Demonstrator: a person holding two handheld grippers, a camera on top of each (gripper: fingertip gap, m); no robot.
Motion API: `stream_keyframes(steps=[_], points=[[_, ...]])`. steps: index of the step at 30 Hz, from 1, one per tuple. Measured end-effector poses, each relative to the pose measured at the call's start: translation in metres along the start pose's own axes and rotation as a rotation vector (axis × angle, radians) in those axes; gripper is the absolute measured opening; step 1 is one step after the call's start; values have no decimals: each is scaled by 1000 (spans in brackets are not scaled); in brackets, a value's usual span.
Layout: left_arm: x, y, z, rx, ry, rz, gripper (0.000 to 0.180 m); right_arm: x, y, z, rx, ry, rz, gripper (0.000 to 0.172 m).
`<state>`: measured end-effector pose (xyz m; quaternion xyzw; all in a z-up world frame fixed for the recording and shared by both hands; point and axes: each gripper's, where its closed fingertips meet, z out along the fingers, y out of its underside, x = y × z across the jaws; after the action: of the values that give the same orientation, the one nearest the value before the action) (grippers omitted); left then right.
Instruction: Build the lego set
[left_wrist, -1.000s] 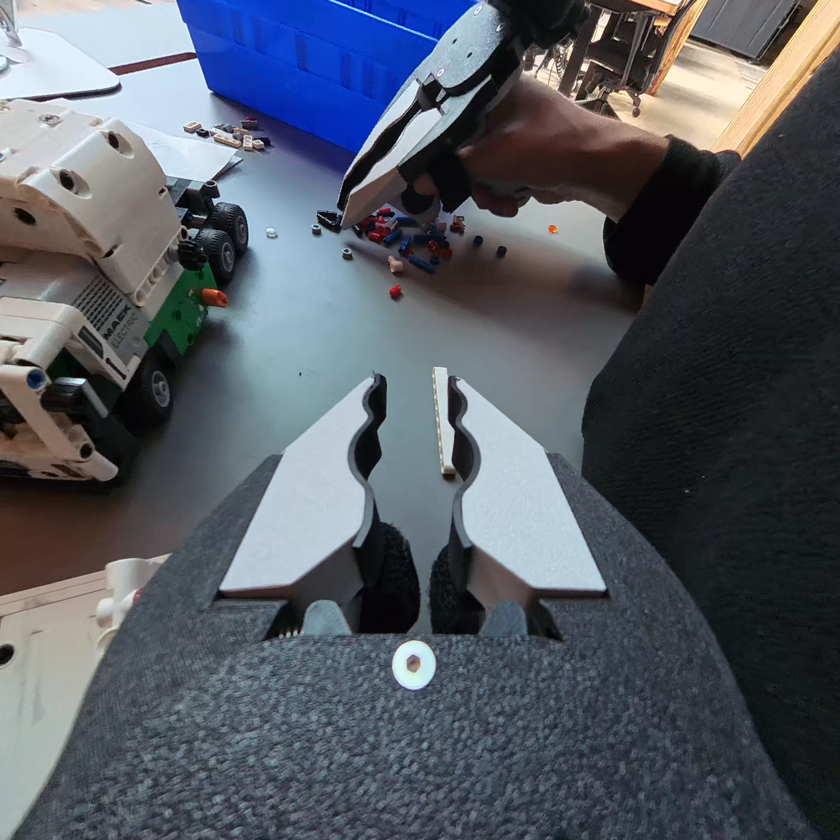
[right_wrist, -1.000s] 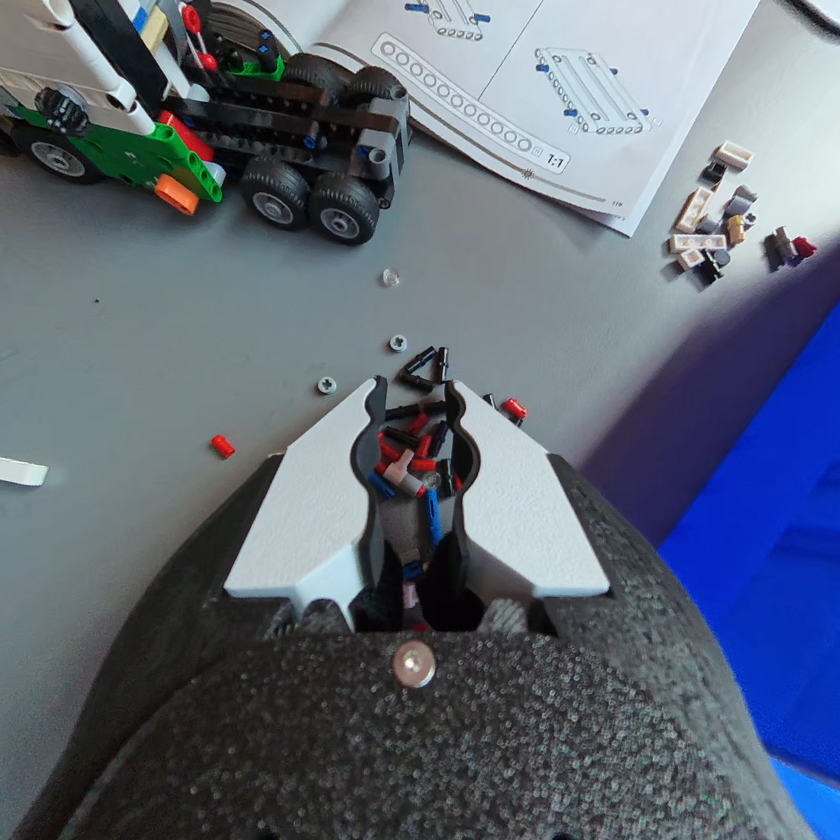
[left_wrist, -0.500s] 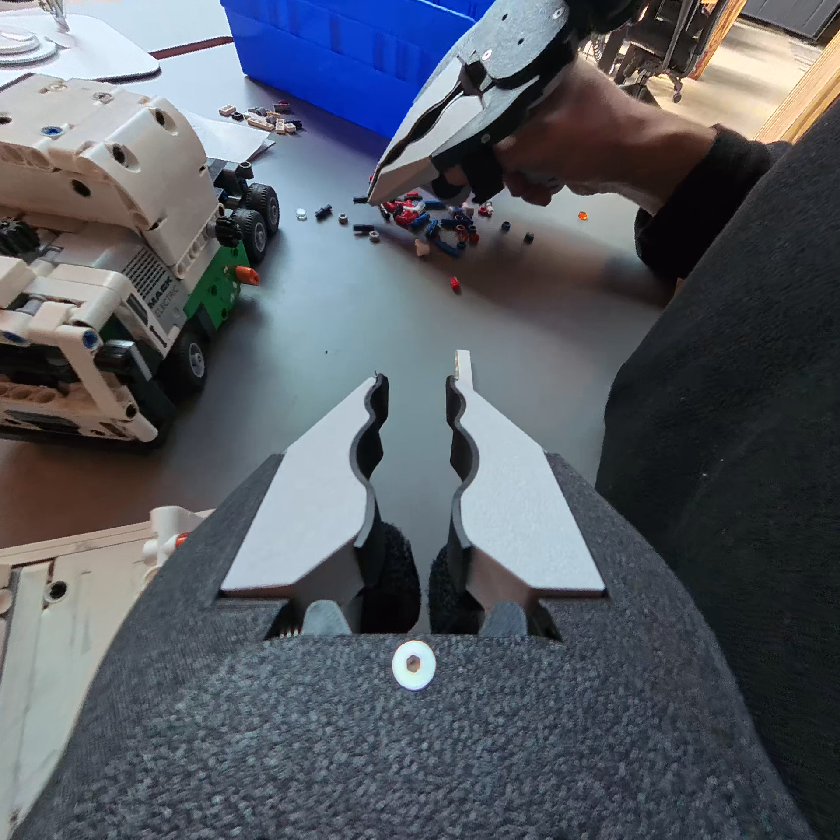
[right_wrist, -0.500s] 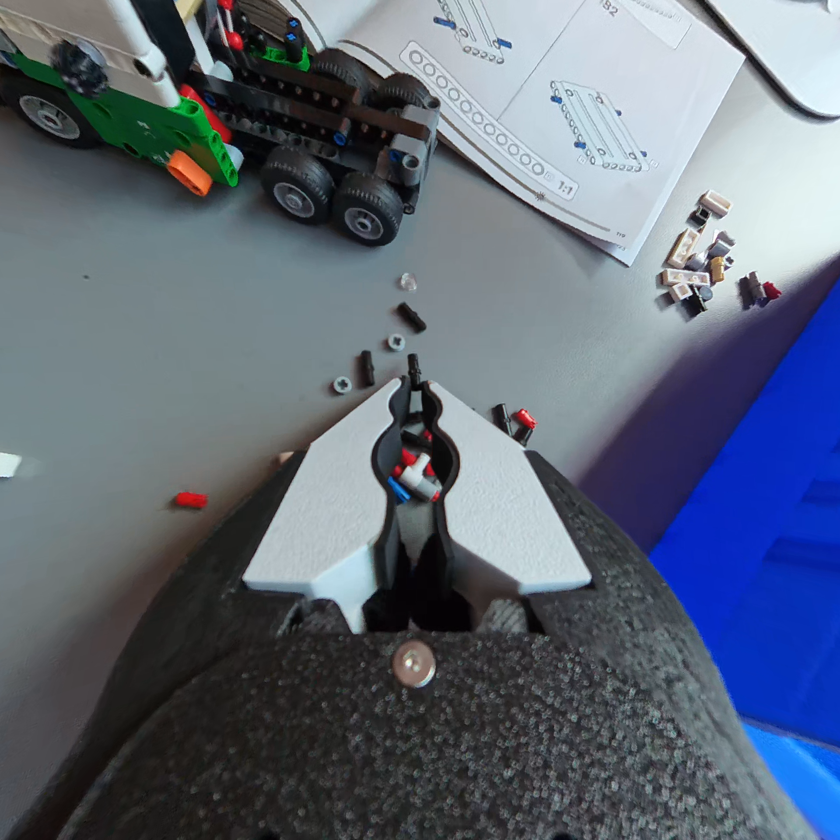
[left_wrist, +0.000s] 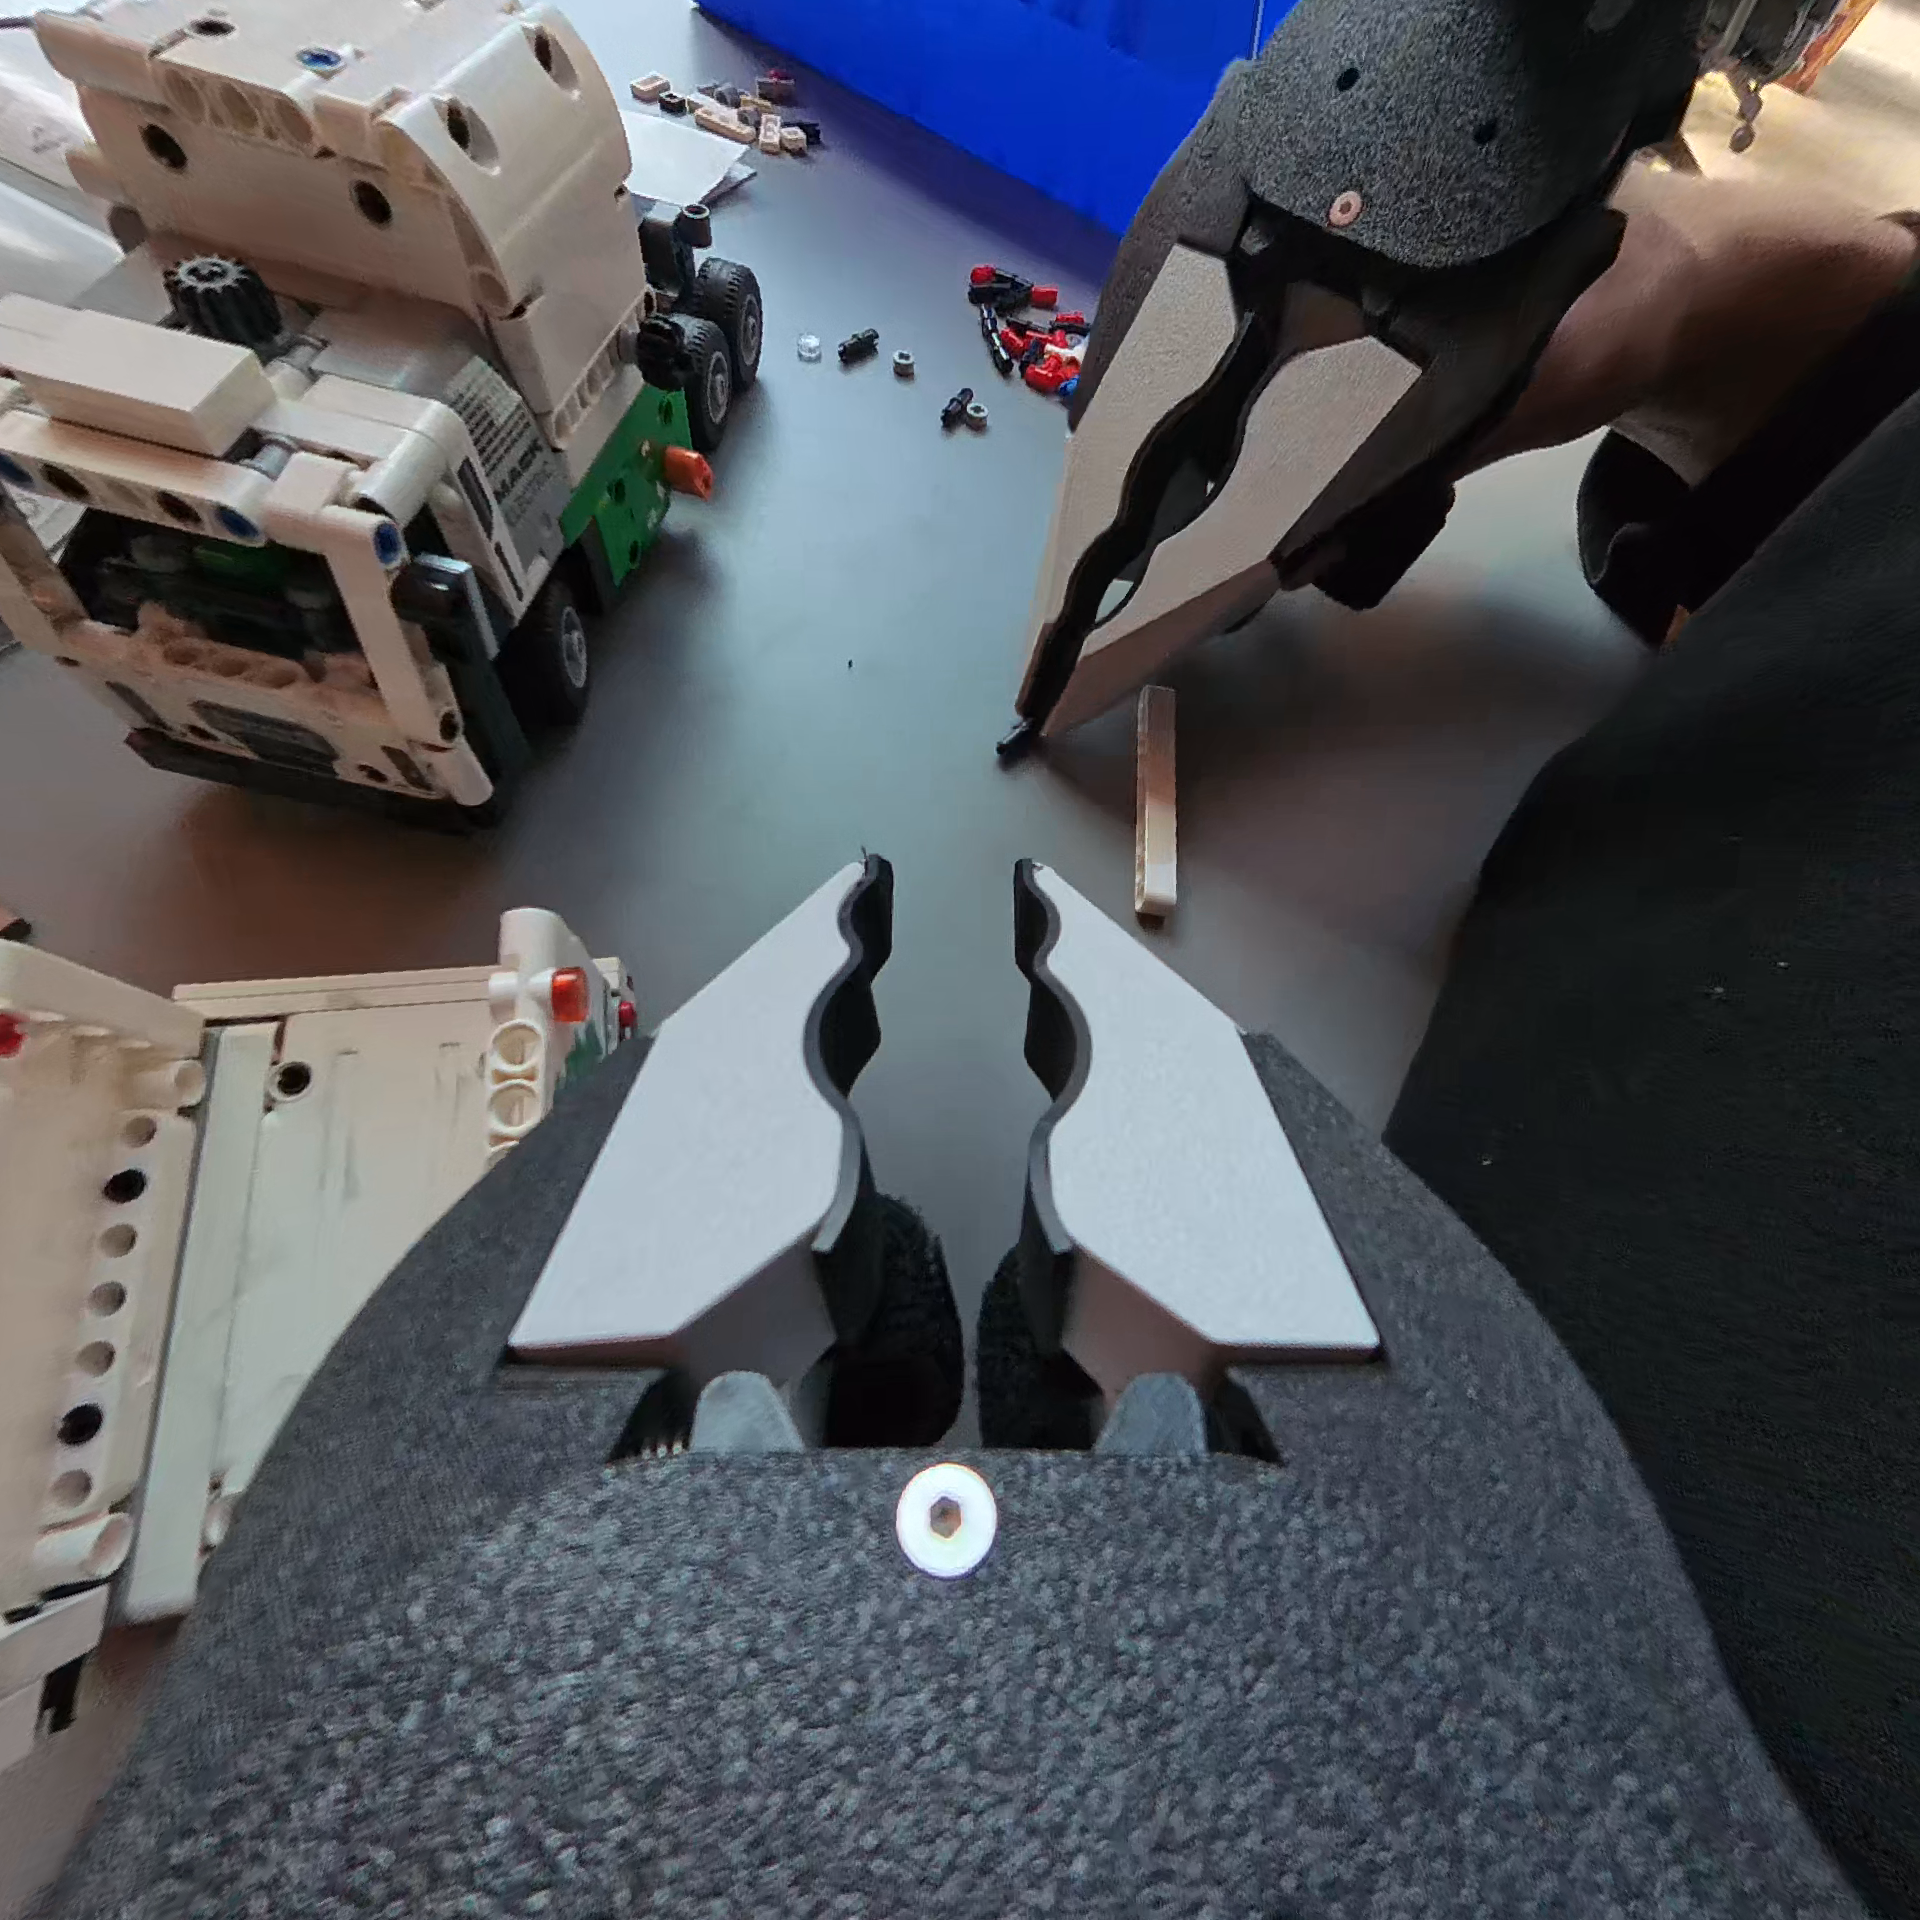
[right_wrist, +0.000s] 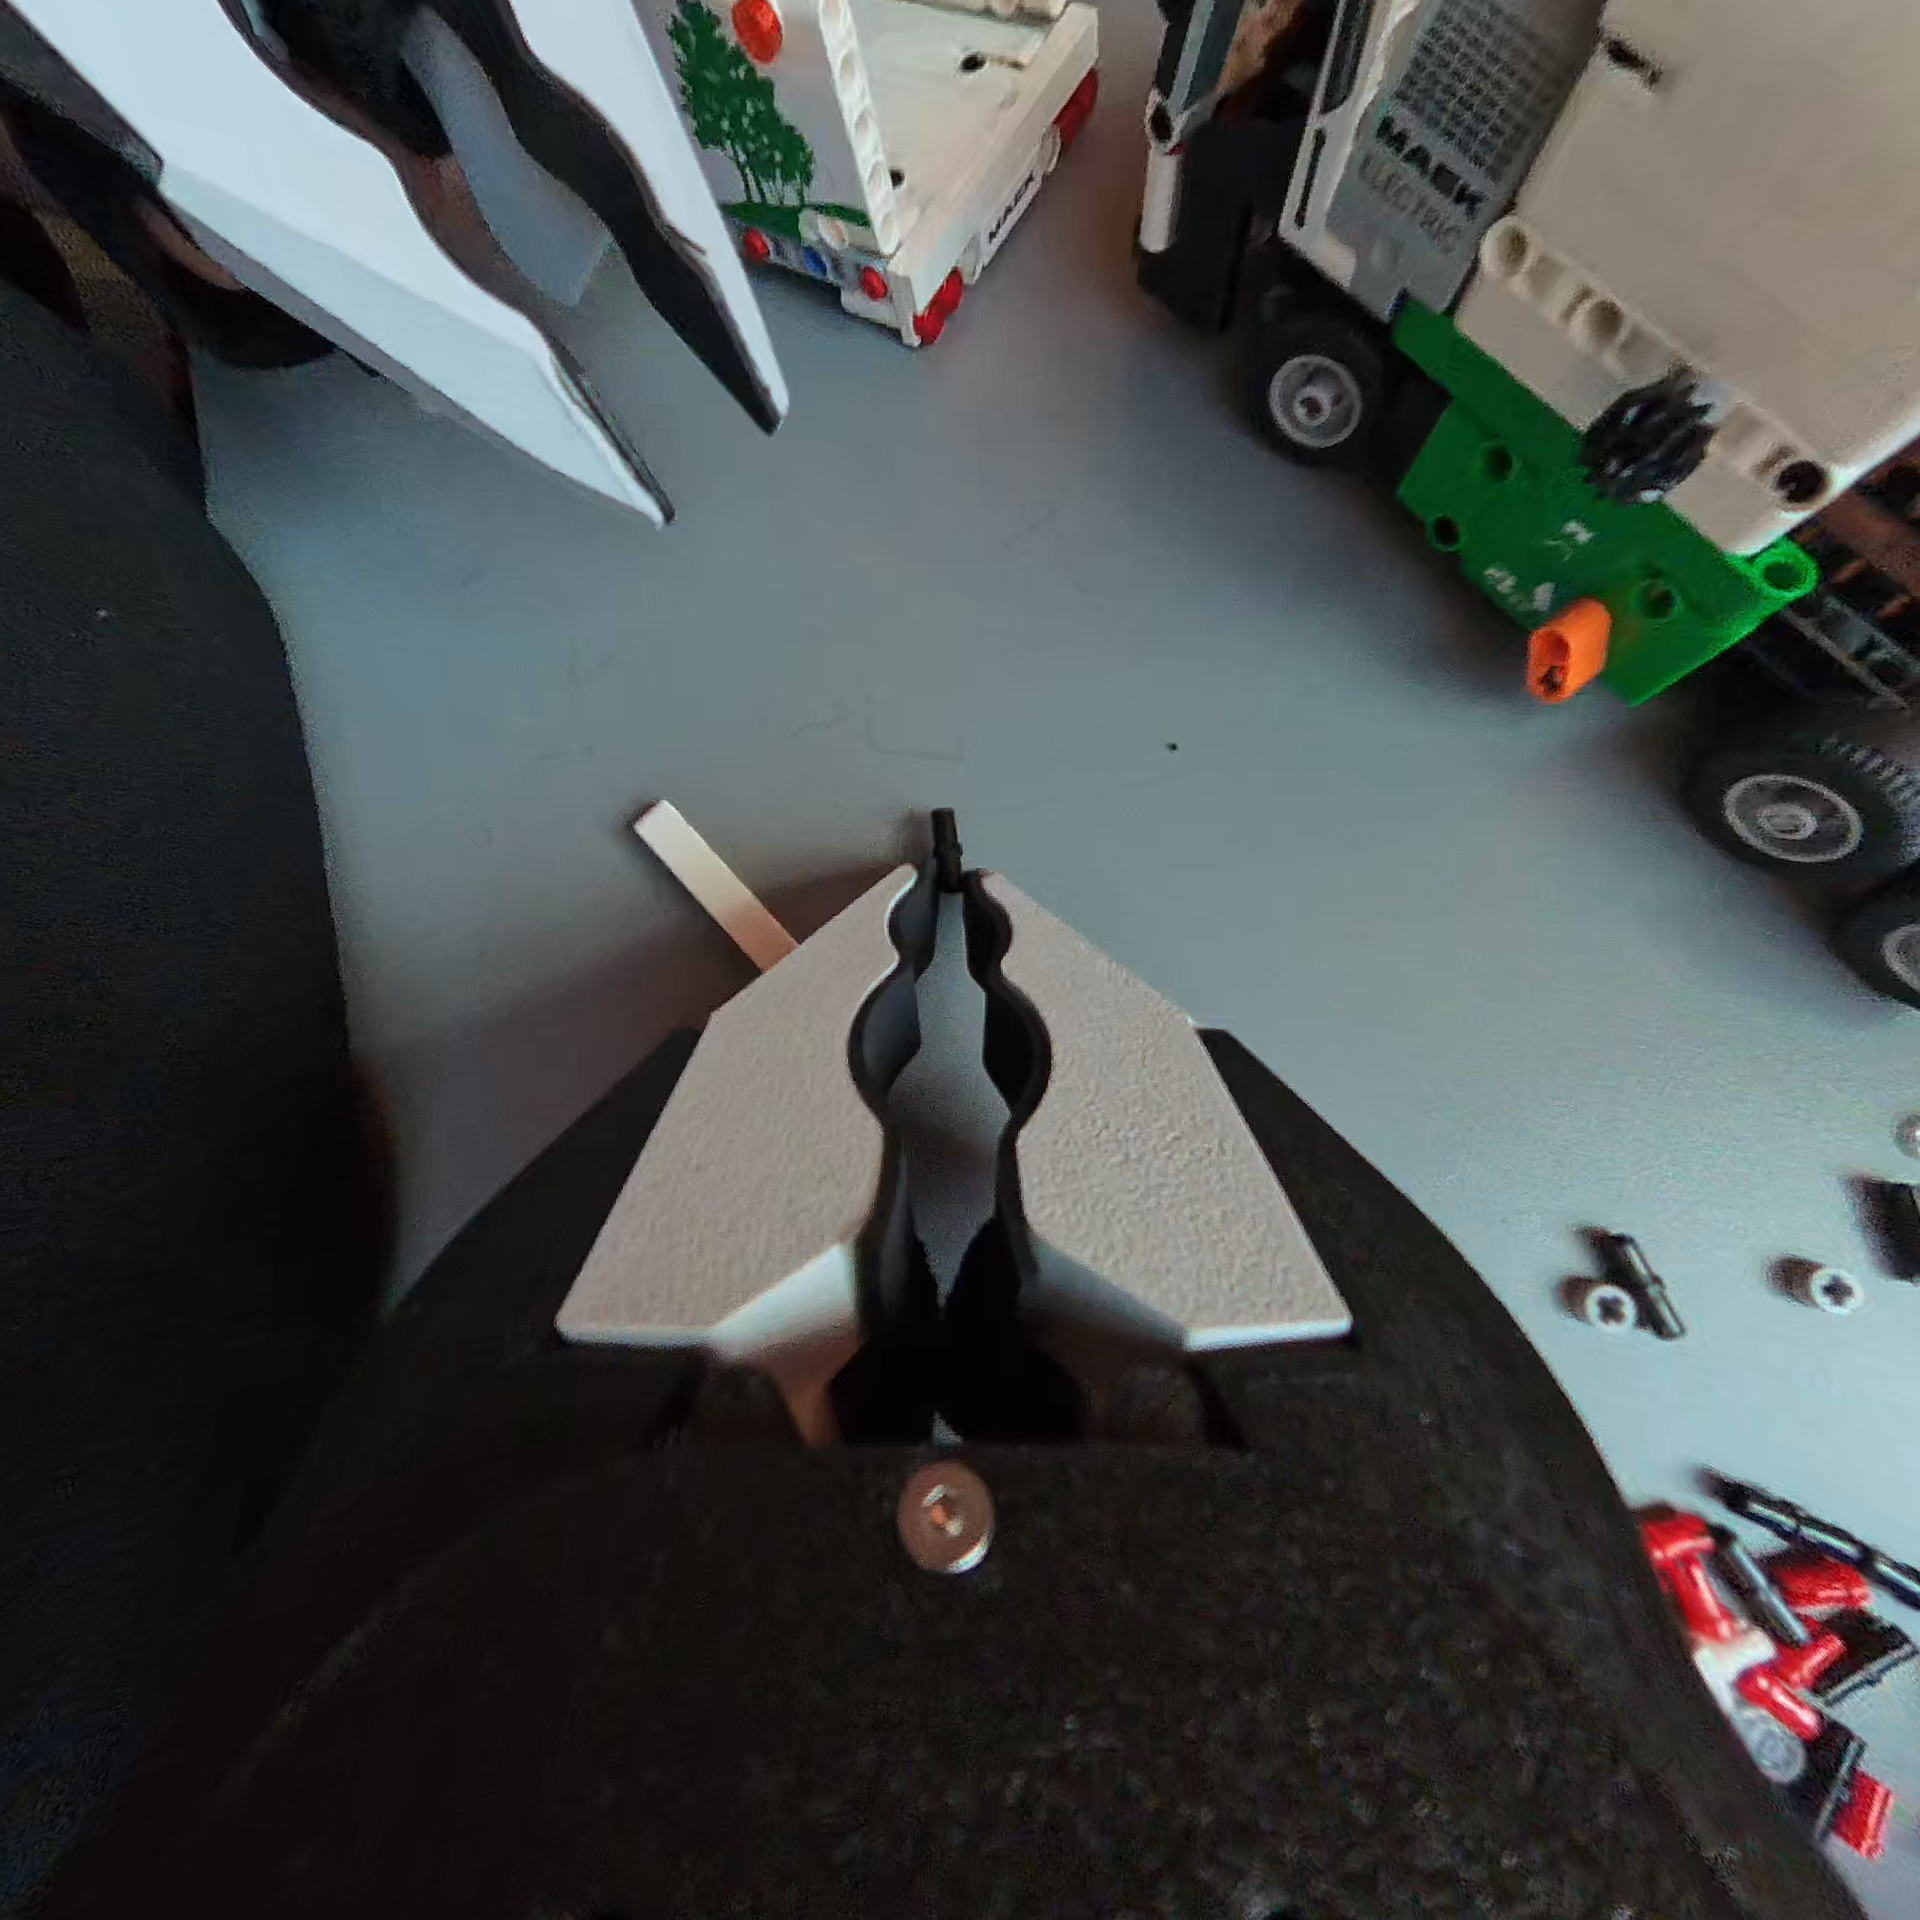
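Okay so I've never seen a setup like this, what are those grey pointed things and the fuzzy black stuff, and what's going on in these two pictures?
No robot here: a person holds a handheld two-finger gripper in each hand, and each carries a camera looking out along its own fingers.

In the left wrist view, the left gripper sits at the bottom, its fingers apart with only bare table between them. The right gripper reaches in from the upper right.

In the right wrist view, the right gripper is closed, its fingertips pinching a small black pin that sticks out in front.

On the grey table lie a white and green toy truck, a separate white brick-built section, a thin cream strip, a scatter of small red and black parts, and a blue bin at the back.
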<state>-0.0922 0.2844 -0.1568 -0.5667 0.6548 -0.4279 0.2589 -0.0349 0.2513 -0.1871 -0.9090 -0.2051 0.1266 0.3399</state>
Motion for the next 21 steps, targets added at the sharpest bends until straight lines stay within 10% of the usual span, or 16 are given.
stream_keyframes(steps=[21], points=[[4, 9, 6, -62, 1, 53, 22, 115, 45, -54, -40, 394, 200, 16]])
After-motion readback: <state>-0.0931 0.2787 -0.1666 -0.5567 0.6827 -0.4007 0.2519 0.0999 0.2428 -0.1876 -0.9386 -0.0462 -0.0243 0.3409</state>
